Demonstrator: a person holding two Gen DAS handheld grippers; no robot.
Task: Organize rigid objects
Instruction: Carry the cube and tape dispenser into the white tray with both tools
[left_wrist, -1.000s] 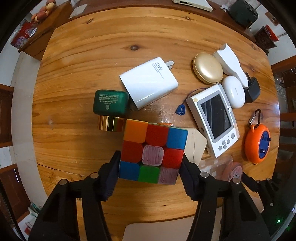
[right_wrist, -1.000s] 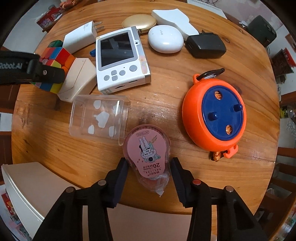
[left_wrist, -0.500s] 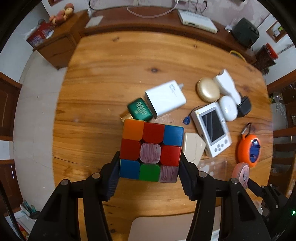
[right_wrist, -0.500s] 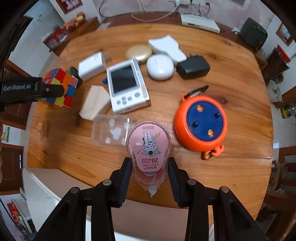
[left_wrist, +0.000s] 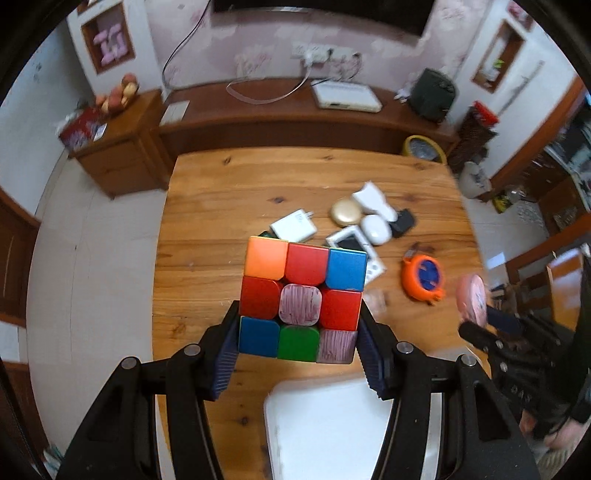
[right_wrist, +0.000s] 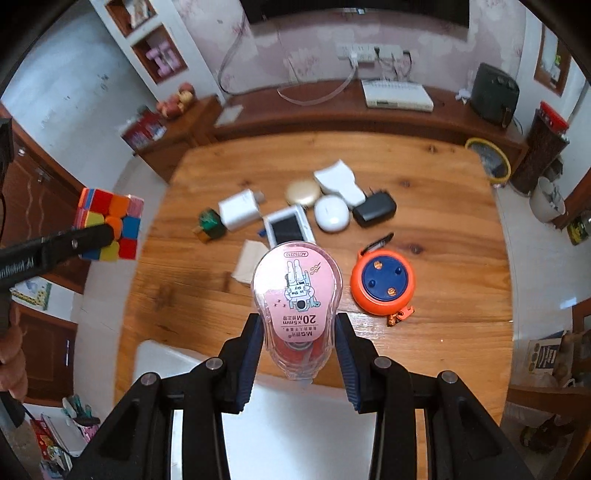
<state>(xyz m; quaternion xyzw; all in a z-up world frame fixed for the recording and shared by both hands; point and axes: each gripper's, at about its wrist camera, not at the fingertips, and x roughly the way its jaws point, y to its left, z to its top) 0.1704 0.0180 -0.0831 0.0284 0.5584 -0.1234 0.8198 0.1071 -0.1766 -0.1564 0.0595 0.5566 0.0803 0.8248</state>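
Note:
My left gripper is shut on a colourful puzzle cube and holds it high above the wooden table. The cube also shows in the right wrist view, off the table's left side. My right gripper is shut on a pink correction tape dispenser, also lifted high over the table. In the left wrist view the dispenser appears at the right, blurred.
On the table lie a white charger, a green box, a gold compact, a white handheld console, a black adapter and an orange reel. A white bin sits below the near edge.
Both grippers have risen well above the table with their objects; the cube and the tape dispenser left the tabletop, and the room's back wall has come into view.

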